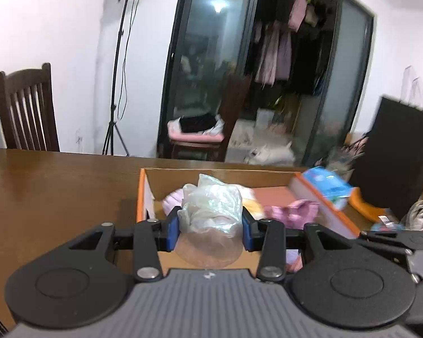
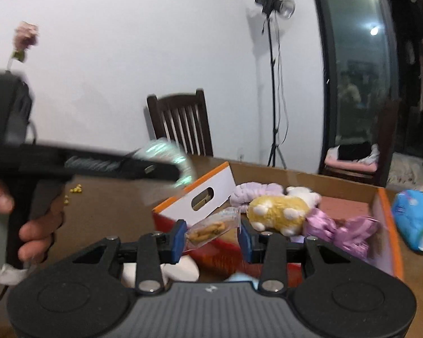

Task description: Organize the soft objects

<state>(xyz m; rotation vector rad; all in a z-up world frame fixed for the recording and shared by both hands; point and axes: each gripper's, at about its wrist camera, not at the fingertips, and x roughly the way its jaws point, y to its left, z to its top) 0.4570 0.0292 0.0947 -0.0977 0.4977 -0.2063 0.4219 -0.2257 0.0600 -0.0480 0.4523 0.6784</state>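
White walls and a dark sliding glass door close off the room behind our brown wooden tabletop point(image 1: 56, 186), with a slatted dark chair point(image 1: 28, 109) and a black light stand point(image 1: 118, 64) against the wall.

On the tabletop sits an open cardboard box point(image 1: 211, 176) with orange edges. Our left gripper point(image 1: 210, 226) is clamped on a crumpled clear plastic bag point(image 1: 211, 208), both blue pads pressed against its sides, and the bag hangs above the near part of the box. Beyond it, inside the box, we see a pale purple soft item point(image 1: 173, 198) and a crumpled pink-purple piece point(image 1: 296, 211). A blue packet point(image 1: 328, 184) lies just outside the box's right wall.

From the right wrist view, our right gripper point(image 2: 213, 236) holds a small clear packet of biscuits point(image 2: 211, 228) tilted between its blue pads; the left pad touches it, while we cannot tell whether the right pad presses on it. Behind the packet lies a yellow plush toy with white paws point(image 2: 276, 211), touching a lilac scrunchie-like item point(image 2: 253, 191) and a shiny purple bundle point(image 2: 338, 228). The blue packet point(image 2: 414, 219) rests on the tabletop to the right of the box. At the left, a hand point(image 2: 28, 225) grips the handle of the other gripper, blurred, with its shimmering plastic bag point(image 2: 166, 163) beside the box's white end flap point(image 2: 200, 197).
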